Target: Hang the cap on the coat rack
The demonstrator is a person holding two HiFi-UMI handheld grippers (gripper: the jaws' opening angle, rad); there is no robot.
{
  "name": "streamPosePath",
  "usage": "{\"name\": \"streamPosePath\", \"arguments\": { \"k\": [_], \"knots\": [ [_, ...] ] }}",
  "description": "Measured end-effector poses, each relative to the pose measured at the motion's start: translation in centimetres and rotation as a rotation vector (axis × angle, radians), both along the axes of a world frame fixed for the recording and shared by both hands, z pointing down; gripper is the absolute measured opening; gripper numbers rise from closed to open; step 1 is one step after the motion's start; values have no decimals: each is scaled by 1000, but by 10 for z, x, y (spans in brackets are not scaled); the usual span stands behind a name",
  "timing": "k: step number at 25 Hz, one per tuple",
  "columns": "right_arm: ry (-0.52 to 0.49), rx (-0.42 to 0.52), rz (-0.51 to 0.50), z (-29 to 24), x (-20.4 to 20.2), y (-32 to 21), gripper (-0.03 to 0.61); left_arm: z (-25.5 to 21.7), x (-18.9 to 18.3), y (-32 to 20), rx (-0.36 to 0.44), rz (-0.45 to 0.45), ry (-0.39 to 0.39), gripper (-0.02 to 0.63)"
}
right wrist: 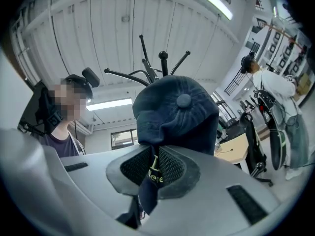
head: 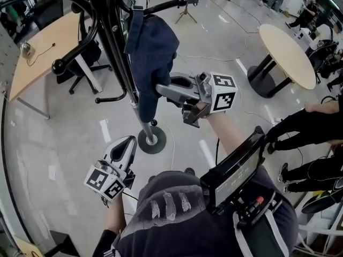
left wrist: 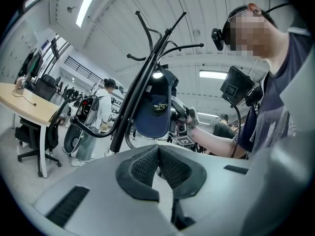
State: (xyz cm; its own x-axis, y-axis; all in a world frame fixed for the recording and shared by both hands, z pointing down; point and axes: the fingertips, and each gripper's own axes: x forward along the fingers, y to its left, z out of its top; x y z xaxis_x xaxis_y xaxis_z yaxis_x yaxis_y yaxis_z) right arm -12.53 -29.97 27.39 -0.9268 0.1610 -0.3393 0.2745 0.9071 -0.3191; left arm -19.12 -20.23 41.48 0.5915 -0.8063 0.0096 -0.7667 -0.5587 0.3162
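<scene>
A navy cap (head: 153,55) hangs beside the black coat rack's pole (head: 120,52), above the rack's round base (head: 151,141). My right gripper (head: 161,90) reaches in from the right and is shut on the cap's lower edge. In the right gripper view the cap (right wrist: 177,114) fills the middle, its fabric pinched between the pads (right wrist: 170,168), with the rack's hooks (right wrist: 160,63) behind it. My left gripper (head: 130,141) hangs low near the base, shut and empty. In the left gripper view its jaws meet, and the cap (left wrist: 153,109) and the slanted pole (left wrist: 142,77) lie beyond them.
A wooden desk (head: 45,42) and an office chair (head: 80,63) stand at the far left. A round table (head: 289,52) is at the right, with a person's arm (head: 308,125) below it. A tripod (head: 186,9) stands at the back.
</scene>
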Motion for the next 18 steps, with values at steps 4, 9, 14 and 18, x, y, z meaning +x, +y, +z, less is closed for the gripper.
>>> {"name": "streamPosePath", "arguments": {
  "k": [4,9,14,18],
  "knots": [
    [54,37,135,6,4,-12,29,-3,1,4,4,5,-7,6],
    [95,6,279,17,15,-30,31,-4,1,7,12,1,-6,6],
    [88,32,379,14,21,-28,71,-3,-6,19,9,-9,0,6],
    [40,7,435,8,36,-29,186,1,-8,24,0,6,4,6]
  ]
}}
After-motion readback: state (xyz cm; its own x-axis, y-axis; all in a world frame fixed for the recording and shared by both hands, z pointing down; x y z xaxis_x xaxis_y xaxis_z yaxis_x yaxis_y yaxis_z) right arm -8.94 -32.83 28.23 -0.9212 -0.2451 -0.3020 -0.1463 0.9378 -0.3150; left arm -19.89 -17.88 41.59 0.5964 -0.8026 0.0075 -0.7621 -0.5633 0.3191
